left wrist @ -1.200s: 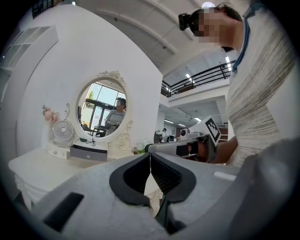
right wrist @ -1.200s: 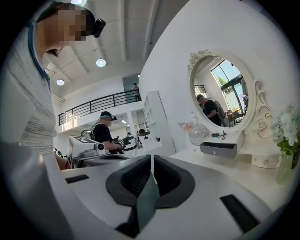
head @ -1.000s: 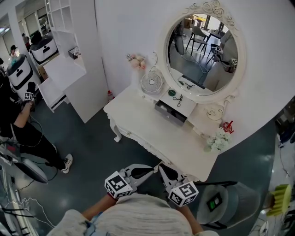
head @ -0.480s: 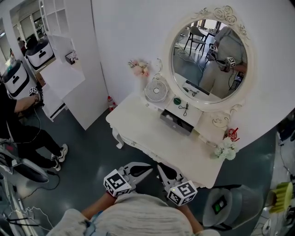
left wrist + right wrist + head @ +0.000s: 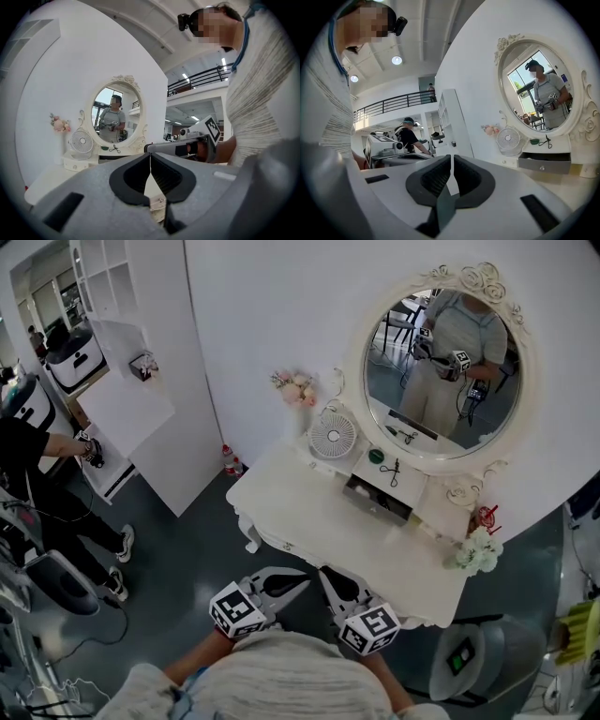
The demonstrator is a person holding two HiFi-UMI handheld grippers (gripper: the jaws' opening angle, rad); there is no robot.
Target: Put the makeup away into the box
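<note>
A white dressing table with an oval mirror stands ahead of me. Under the mirror sits a small white box with its drawer pulled open. On the box top lie a green round pot and a dark scissor-shaped tool; both show in the right gripper view too, pot and tool. My left gripper and right gripper hover side by side short of the table's front edge, both shut and empty. Each own view shows the jaws touching: left gripper, right gripper.
A small white fan and pink flowers stand at the table's back left, white flowers and a red item at its right end. A grey round stool sits lower right. A person stands by white shelves at left.
The head view has shifted: the table and mirror now sit further right and lower, and the mirror shows the person with the grippers. Both grippers stay shut, low in view.
</note>
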